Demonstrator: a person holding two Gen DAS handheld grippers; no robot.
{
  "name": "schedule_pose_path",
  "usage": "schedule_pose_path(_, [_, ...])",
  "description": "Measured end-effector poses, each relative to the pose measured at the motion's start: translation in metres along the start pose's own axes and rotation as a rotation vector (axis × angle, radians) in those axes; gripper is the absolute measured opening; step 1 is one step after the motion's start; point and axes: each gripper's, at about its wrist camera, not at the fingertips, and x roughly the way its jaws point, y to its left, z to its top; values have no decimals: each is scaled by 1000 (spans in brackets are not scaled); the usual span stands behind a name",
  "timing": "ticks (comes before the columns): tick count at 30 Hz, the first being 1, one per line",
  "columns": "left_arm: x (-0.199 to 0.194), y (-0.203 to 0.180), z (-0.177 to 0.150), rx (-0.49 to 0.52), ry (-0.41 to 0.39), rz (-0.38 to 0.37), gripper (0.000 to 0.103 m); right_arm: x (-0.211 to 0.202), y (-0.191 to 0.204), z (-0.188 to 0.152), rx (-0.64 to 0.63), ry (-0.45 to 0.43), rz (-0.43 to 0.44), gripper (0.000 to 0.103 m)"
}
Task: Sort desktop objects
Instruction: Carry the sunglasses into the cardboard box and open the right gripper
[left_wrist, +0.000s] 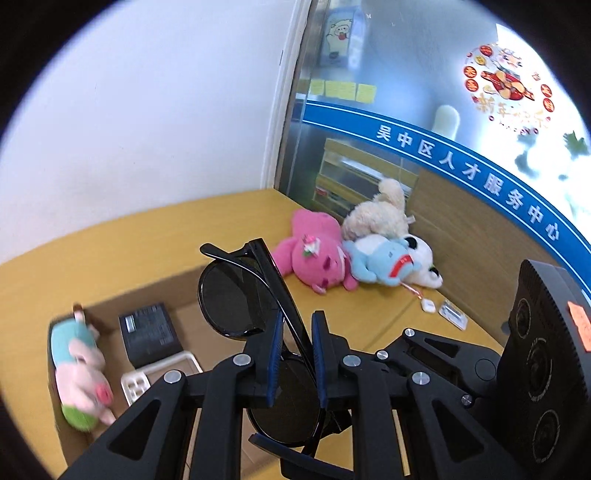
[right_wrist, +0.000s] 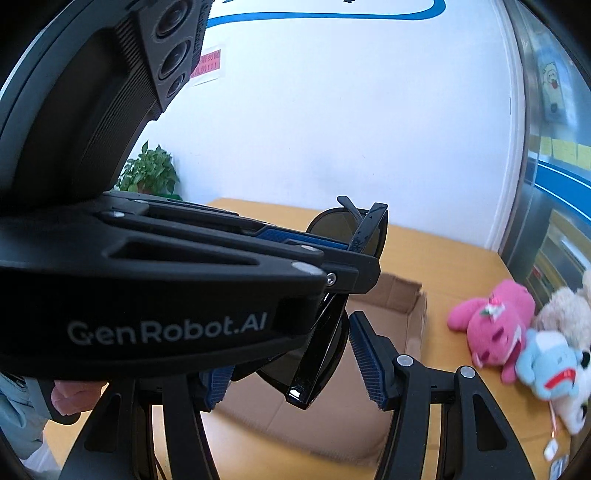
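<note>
My left gripper (left_wrist: 295, 354) is shut on black sunglasses (left_wrist: 236, 295) and holds them above an open cardboard box (left_wrist: 155, 295). In the right wrist view the left gripper (right_wrist: 354, 251) crosses from the left with the sunglasses (right_wrist: 325, 350) hanging in it. My right gripper (right_wrist: 291, 365) is open, its blue pads (right_wrist: 365, 358) on either side of the lower lens without touching. The box (right_wrist: 402, 295) lies below them.
In the box lie a pastel plush (left_wrist: 81, 365), a black block (left_wrist: 149, 332) and a white tray (left_wrist: 162, 373). Pink (left_wrist: 314, 254), cream (left_wrist: 376, 214) and blue-white (left_wrist: 391, 262) plush toys lie at the desk's back right. Small white items (left_wrist: 428, 305) lie near them.
</note>
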Motion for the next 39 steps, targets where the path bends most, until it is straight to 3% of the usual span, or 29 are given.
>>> schedule_pose_path(11, [99, 74, 47, -48, 88, -4, 14, 101, -65, 34, 69, 85, 41, 57])
schedule_pose_path(17, [171, 118, 39, -161, 194, -51, 12, 183, -107, 21, 139, 216, 71, 57])
schedule_pose_path(25, [259, 161, 5, -323, 348, -125, 10, 271, -148, -13, 251, 418, 127, 57])
schedule_pose_path(31, [286, 171, -14, -408, 408, -188, 9, 302, -163, -33, 316, 521, 93, 57])
schedule_pose_path(34, [292, 171, -20, -393, 436, -140, 9, 308, -166, -36, 302, 553, 42, 54])
schedule_pose_path(39, [285, 178, -20, -420, 437, -121, 9, 310, -167, -38, 305, 561, 23, 56])
